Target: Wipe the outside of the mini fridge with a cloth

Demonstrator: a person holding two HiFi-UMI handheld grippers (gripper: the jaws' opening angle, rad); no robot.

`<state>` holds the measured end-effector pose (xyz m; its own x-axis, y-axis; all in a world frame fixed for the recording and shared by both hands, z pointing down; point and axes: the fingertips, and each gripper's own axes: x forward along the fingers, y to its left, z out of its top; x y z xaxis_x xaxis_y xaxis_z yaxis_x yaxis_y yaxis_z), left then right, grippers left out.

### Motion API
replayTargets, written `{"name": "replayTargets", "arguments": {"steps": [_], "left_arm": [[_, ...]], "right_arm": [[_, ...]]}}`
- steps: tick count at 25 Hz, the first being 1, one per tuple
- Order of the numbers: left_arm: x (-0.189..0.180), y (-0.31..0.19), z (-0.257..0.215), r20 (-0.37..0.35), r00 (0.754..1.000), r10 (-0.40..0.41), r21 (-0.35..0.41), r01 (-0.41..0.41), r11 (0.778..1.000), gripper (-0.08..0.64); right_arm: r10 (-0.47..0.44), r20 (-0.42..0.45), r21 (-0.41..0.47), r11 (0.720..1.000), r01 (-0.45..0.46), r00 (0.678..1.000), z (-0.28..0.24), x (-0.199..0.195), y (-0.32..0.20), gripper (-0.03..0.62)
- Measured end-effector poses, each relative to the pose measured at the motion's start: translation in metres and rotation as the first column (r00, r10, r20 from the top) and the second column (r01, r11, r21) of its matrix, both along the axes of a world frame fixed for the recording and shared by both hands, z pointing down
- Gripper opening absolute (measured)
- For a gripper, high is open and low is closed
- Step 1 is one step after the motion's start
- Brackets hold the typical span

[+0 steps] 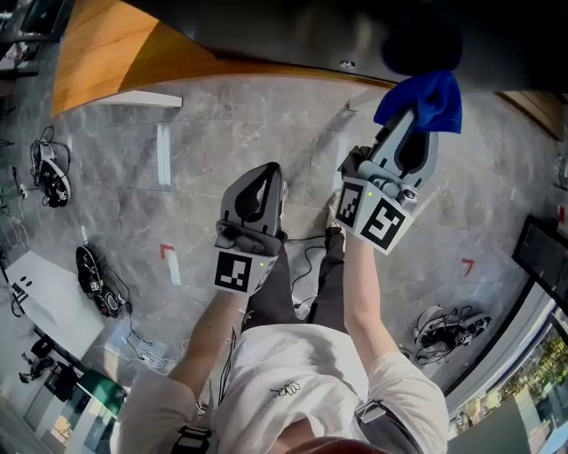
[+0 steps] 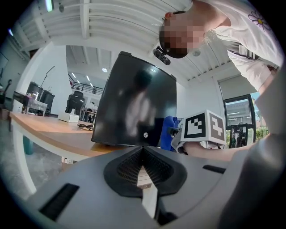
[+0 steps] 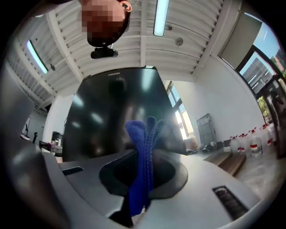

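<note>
Head view takes in, at its upper left, the edge of a wooden table (image 1: 106, 53) above a grey stone-patterned floor (image 1: 222, 142). Cabled devices (image 1: 51, 182) are scattered on that floor and a red tape mark (image 1: 166, 252) is stuck to it. Towards the middle, the left hand-held gripper (image 1: 266, 175) is held over the floor, short of the table. Further right, the right hand-held gripper (image 1: 414, 113) is raised to the dark mini fridge (image 1: 337, 27) at the top edge, with a blue cloth (image 1: 426, 99) bunched at its tip.

From above, only a dark strip of the fridge is seen. In the left gripper view it is shown whole: a glossy black box standing on the table, with a white box (image 2: 68, 117) far off at the left end. The left hand-held gripper's jaws are seen pressed together with nothing between them. Right of the fridge's front, the cloth and the right gripper's marker cube (image 2: 205, 127) can be made out.

In the right gripper view the jaws are seen clamped on a fold of the cloth, which stands up just before the fridge's reflective face. Whether cloth and face touch cannot be told. A white slatted ceiling (image 3: 134, 49) with a light strip (image 3: 161, 15) is shown above, and a window (image 3: 263, 67) at the right.
</note>
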<state>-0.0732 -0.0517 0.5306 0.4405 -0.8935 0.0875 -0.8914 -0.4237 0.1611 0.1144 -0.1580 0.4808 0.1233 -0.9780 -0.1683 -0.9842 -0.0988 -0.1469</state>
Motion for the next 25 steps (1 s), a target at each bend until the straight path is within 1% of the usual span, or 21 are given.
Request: {"name": "replayTargets", "arguments": {"steps": [4, 8, 12, 15, 18, 21, 23, 25], "left_arm": [[-0.026, -0.002, 0.0, -0.012, 0.999, -0.047, 0.014, 0.047, 0.999, 0.005], [-0.062, 0.002, 0.007, 0.001, 0.995, -0.097, 0.01, 0.097, 0.995, 0.005], [-0.1, 0.015, 0.018, 0.016, 0.989, -0.146, -0.014, 0.146, 0.989, 0.005], [-0.12, 0.016, 0.025, 0.021, 0.985, -0.171, -0.023, 0.172, 0.985, 0.005], [-0.136, 0.019, 0.031, 0.029, 0.981, -0.193, -0.028, 0.193, 0.981, 0.005], [-0.148, 0.02, 0.037, 0.034, 0.977, -0.21, -0.037, 0.211, 0.977, 0.005], [-0.153, 0.021, 0.038, 0.034, 0.976, -0.213, -0.039, 0.215, 0.976, 0.005], [-0.156, 0.023, 0.038, 0.039, 0.977, -0.211, -0.039, 0.213, 0.976, 0.005]], "right_arm": [[-0.136, 0.009, 0.003, 0.991, 0.136, 0.991, 0.003, -0.062, -0.001, 0.061], [-0.234, -0.012, 0.029, 0.972, 0.235, 0.972, -0.001, -0.117, -0.004, 0.062], [-0.336, -0.046, 0.045, 0.94, 0.338, 0.941, -0.001, -0.186, 0.0, 0.062], [-0.401, -0.079, 0.044, 0.913, 0.405, 0.913, 0.007, -0.234, -0.006, 0.061], [-0.449, -0.144, 0.012, 0.89, 0.455, 0.882, 0.023, -0.271, -0.012, 0.062], [-0.481, -0.217, -0.022, 0.872, 0.489, 0.849, 0.034, -0.299, -0.023, 0.062], [-0.489, -0.271, -0.042, 0.866, 0.498, 0.829, 0.039, -0.31, -0.031, 0.061], [-0.484, -0.289, -0.049, 0.869, 0.492, 0.826, 0.041, -0.314, -0.039, 0.062]]}}
